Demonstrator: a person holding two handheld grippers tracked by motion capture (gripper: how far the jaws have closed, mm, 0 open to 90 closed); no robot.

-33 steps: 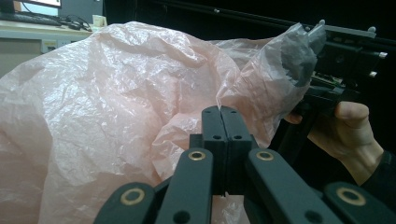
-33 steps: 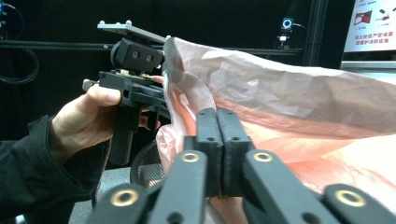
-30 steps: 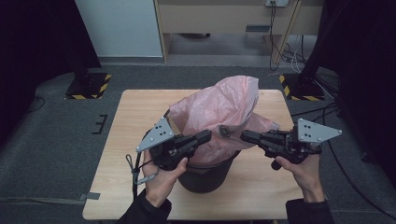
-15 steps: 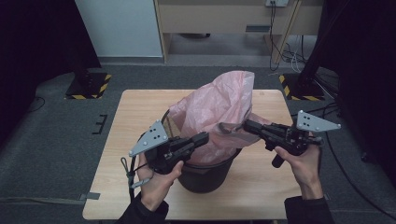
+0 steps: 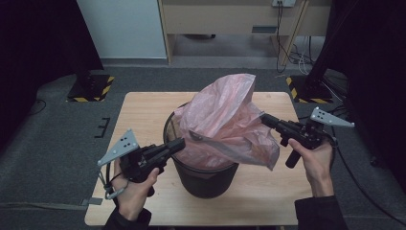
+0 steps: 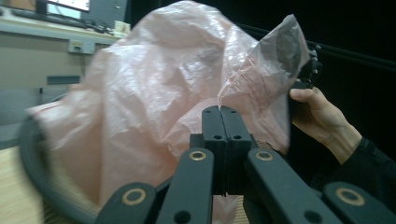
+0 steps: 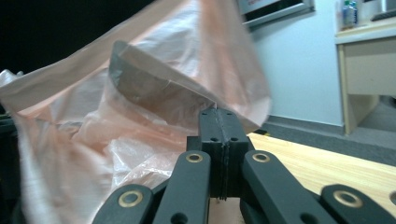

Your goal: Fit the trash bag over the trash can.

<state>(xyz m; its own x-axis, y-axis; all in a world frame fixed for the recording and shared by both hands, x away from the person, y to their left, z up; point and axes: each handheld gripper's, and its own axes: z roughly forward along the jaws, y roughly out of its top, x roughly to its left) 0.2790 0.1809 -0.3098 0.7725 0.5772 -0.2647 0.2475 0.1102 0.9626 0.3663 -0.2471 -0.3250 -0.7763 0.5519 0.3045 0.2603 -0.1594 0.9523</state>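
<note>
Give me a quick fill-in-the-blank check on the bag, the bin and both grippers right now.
1. The pink plastic bag sits in a black ____ on the wooden table.
2. The left gripper has its jaws ____ on the bag's edge.
3. The right gripper pinches the bag's ____ side in the high view.

Missing words: bin; shut; right

Pink bag blocks bin — sides open

Wooden table; hazard-striped stand bases beyond.
</note>
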